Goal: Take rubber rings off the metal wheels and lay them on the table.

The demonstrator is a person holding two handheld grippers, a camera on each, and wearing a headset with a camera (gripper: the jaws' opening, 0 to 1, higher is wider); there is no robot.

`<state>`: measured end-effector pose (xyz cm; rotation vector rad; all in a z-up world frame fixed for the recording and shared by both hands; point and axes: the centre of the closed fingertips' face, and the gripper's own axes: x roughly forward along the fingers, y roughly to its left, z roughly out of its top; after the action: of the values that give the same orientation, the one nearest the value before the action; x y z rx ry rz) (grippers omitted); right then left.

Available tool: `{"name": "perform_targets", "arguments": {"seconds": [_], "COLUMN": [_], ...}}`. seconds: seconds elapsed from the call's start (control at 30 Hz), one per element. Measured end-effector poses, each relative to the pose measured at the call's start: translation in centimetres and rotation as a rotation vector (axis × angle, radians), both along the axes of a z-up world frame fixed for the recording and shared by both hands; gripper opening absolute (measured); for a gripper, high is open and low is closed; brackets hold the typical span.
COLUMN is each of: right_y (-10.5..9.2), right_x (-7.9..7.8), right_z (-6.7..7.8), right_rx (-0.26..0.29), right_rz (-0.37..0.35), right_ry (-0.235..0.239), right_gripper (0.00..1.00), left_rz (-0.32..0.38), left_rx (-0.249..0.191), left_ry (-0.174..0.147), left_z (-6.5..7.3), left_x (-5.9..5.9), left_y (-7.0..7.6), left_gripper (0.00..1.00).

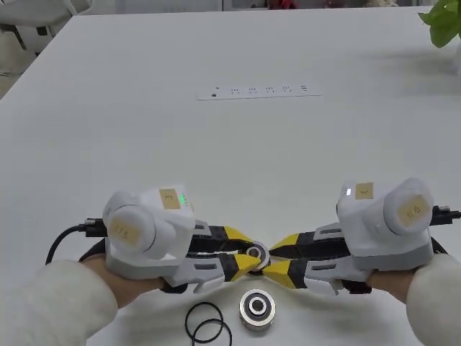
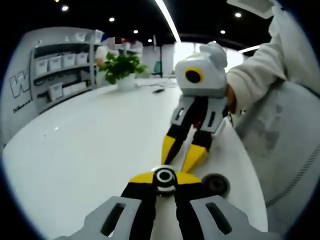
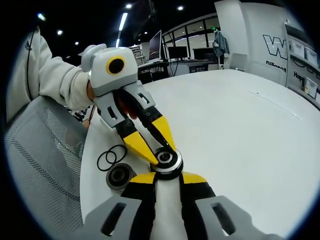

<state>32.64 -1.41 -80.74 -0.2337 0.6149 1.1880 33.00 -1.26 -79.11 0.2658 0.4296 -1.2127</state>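
Two black rubber rings (image 1: 207, 322) lie on the white table (image 1: 144, 130), just left of a seemingly stripped silver metal wheel (image 1: 257, 308). Just beyond that wheel, the left gripper (image 1: 248, 253) clamps a small ringed wheel (image 3: 167, 160). The right gripper (image 1: 272, 260), jaws nearly closed, meets it, its hold unclear.

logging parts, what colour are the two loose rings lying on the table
Black. The rubber rings show best in the head view, beside the loose metal wheel.

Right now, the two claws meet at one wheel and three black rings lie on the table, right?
Not three. The head view shows two black rings on the table. The left claw and right claw do meet at one wheel.
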Motion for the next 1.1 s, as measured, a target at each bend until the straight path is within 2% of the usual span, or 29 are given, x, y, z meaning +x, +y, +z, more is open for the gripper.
{"name": "perform_targets", "arguments": {"seconds": [0.07, 0.1, 0.13, 0.17, 0.33, 0.47, 0.5, 0.57, 1.03, 1.1], "right_y": [-0.07, -0.61, -0.16, -0.30, -0.27, -0.32, -0.33, -0.45, -0.79, -0.85], "right_x": [-0.08, 0.33, 0.01, -0.01, 0.03, 0.14, 0.15, 0.30, 0.57, 0.65], "right_z": [-0.06, -0.37, -0.17, -0.16, -0.24, -0.28, -0.28, -0.29, 0.26, 0.32], "right_rx": [-0.010, -0.045, -0.019, -0.018, -0.027, -0.030, -0.021, -0.015, 0.037, 0.050], "right_rz": [0.009, -0.015, 0.003, -0.011, -0.012, -0.045, -0.066, -0.082, -0.147, -0.163], "right_ry": [0.003, -0.013, -0.001, 0.016, 0.016, 0.051, 0.078, 0.098, 0.175, 0.198], "right_gripper": [0.10, 0.03, 0.01, 0.01, 0.01, 0.00, 0.00, 0.00, 0.00, 0.00], "left_rz": [0.001, -0.001, 0.000, -0.001, 0.002, 0.002, 0.001, -0.002, -0.011, -0.011], "left_rx": [-0.001, -0.001, -0.002, -0.001, -0.002, -0.002, -0.001, 0.001, 0.013, 0.013], "left_ry": [0.000, 0.002, 0.002, 0.001, 0.001, -0.002, -0.006, -0.009, -0.027, -0.028], "left_z": [0.01, 0.01, 0.03, 0.04, 0.04, 0.03, 0.03, 0.04, 0.00, 0.00], "left_x": [0.03, -0.02, 0.00, -0.03, 0.03, 0.05, 0.03, -0.03, -0.10, -0.11], "left_y": [0.02, 0.01, 0.01, 0.00, 0.02, 0.04, 0.05, 0.06, 0.15, 0.16], "left_gripper": [0.14, 0.14, 0.14, 0.14, 0.14, 0.14, 0.14, 0.14, 0.14, 0.14]}}
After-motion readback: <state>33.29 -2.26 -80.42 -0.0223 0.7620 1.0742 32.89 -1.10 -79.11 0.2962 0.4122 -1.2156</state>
